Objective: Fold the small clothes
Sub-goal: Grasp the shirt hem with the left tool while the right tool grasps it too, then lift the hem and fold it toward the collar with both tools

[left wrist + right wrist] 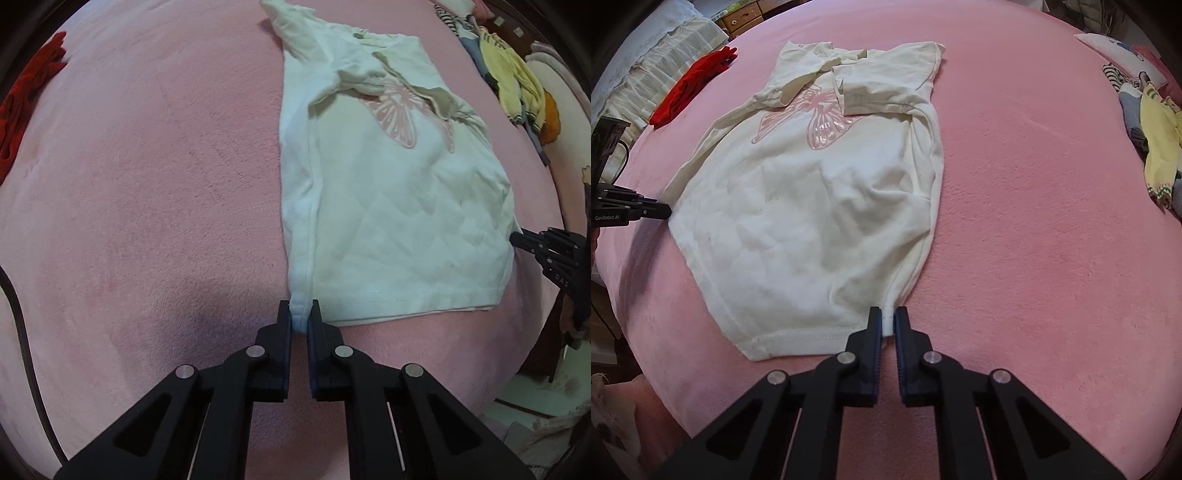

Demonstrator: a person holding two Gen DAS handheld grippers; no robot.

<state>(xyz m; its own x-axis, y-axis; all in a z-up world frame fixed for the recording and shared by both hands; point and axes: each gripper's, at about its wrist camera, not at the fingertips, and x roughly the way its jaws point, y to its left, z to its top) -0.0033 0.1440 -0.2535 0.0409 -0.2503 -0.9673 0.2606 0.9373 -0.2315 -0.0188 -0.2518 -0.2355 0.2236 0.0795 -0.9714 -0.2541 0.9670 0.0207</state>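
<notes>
Nearest the lens, the left gripper (299, 314) is clamped on the bottom-left hem corner of a small white T-shirt (388, 206), a fold of cloth bunched between its narrow black jaws. The right gripper (888, 319) pinches the opposite hem corner in the same way, its jaws nearly together with white fabric pressed between them. Each gripper also shows at the edge of the other's view, low beside the shirt's side seam.

The shirt lies face up on a bed covered by a pink fleece blanket (147, 184), hem towards the cameras and neckline away. Holding both hem corners at once looks like the set-up for a lengthwise fold (the hem carried up and over towards the collar), and a matched grip on both corners would help the edge travel level rather than skew.

Further out, a pink butterfly print (812, 122) spreads across the chest. Both short sleeves (875, 96) are already turned inward over the print, narrowing the body to a rough rectangle, though the cloth there is rumpled and may need smoothing.

Beyond the shirt, a red garment (690, 85) lies near the far-left edge of the bed, and a heap of yellow, grey and striped clothes (1145, 122) sits well apart on the right, probably awaiting folding.
</notes>
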